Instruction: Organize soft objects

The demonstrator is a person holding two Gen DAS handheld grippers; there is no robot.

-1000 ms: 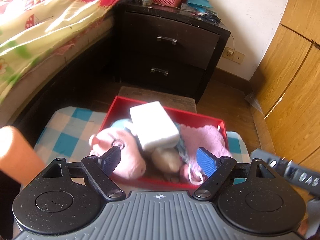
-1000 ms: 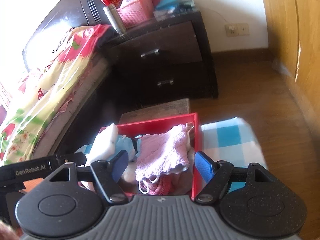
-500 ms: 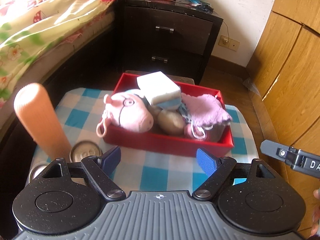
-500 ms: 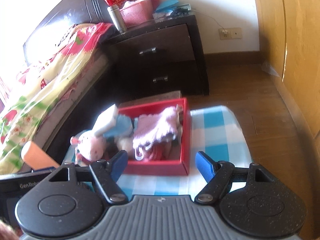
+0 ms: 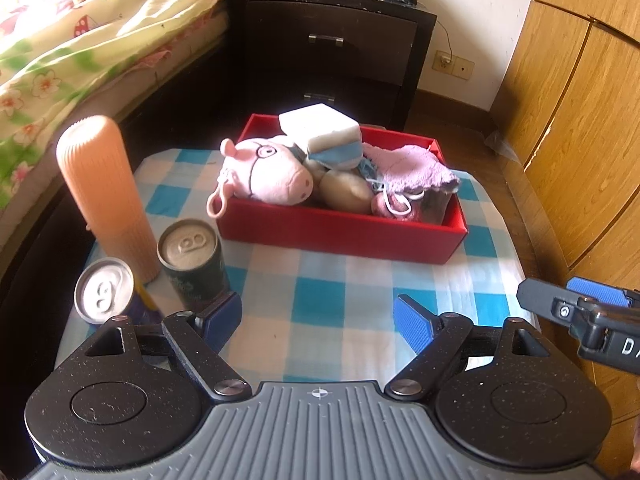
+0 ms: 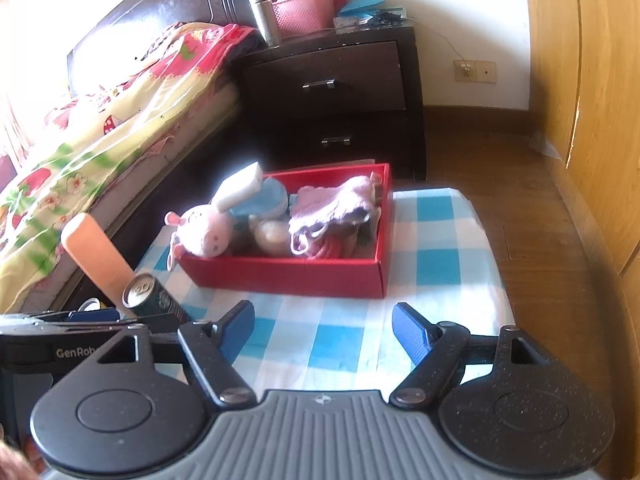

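Beyond both open tools point(image 5: 318, 318) point(image 6: 323, 326), red box point(image 5: 340, 236) w/ soft toys.

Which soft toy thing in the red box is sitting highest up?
The white-and-blue sponge is highest, perched atop the pile. The pink pig plush and purple knit cloth lie lower.

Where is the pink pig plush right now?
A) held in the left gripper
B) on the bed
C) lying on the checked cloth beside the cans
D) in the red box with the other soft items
D: the pink pig plush lies in the red box, and both grippers are open and empty.
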